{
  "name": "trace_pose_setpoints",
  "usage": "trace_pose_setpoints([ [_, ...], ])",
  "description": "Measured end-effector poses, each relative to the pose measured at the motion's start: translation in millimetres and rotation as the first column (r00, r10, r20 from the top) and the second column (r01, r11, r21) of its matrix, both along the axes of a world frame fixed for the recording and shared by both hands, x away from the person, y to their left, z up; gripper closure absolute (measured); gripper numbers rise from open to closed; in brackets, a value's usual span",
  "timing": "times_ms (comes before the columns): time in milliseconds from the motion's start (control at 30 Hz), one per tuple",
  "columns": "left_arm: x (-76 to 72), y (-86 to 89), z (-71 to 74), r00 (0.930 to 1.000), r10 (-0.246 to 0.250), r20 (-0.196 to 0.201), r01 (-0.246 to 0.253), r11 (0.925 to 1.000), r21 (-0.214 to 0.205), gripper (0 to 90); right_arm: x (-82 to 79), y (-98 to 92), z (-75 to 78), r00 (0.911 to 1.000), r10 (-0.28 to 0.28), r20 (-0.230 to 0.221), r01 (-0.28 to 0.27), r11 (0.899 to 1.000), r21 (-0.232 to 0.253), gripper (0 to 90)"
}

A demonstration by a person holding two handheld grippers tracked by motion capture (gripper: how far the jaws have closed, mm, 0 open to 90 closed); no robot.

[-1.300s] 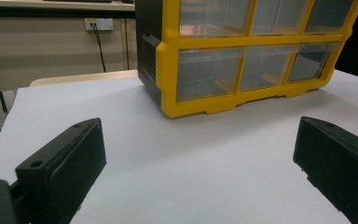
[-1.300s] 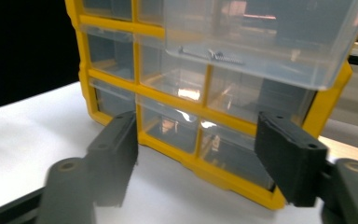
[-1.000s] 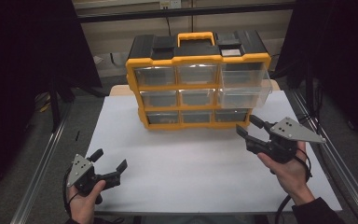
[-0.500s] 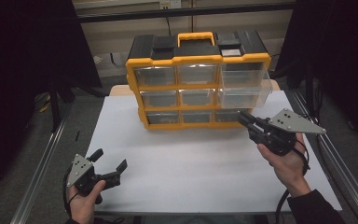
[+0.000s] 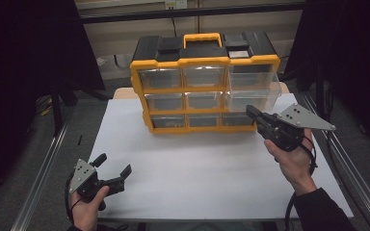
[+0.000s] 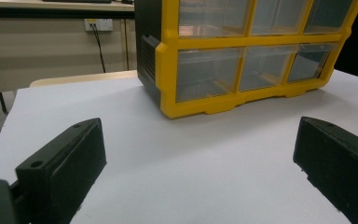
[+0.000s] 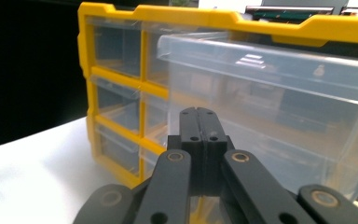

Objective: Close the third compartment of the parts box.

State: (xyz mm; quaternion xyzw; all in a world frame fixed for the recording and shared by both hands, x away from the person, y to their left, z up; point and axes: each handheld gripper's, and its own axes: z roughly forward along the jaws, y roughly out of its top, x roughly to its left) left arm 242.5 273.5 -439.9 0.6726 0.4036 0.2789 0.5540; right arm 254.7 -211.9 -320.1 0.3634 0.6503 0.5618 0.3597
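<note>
**Closed fingers at the pulled-out drawer**

White sheeting covers the table (image 5: pixel 197 168), and dark curtains hang at both sides behind it. At the table's far edge stands a yellow-framed drawer organizer (image 5: pixel 204 82) with a black top, a yellow carry handle (image 5: pixel 202 38) and three rows of clear drawers. Its large clear drawer (image 5: pixel 252 86) on the right side stands pulled out past the yellow frame; in the right gripper view its clear front wall (image 7: pixel 279 107) looms just beyond the fingertips.

The right gripper (image 5: pixel 251 111) is held just in front of the lower right corner of that drawer, pointing at it. Its fingers (image 7: pixel 199 122) have just been closing and now lie pressed flat against each other with nothing between them. Whether the tips touch the drawer cannot be told.

The left gripper (image 5: pixel 113 166) sits well apart, low over the near left part of the table, aimed toward the organizer. Its fingers (image 6: pixel 65 163) are spread wide and hold nothing; only bare white table lies between them.
</note>
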Motion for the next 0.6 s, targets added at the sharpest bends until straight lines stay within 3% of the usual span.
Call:
trace_pose_setpoints([
  [200,0.0,0.1,0.0,1.0,-0.001,0.0,0.001,1.0,-0.001,2.3,6.0,-4.2,-1.9,0.9992,-0.038,0.008,0.038,0.999,0.003,90.0],
  [600,0.4,0.5,-0.1,1.0,-0.004,-0.001,0.004,1.0,0.007,2.3,12.3,-5.9,-4.7,0.9983,-0.053,0.026,0.053,0.999,-0.008,90.0],
])
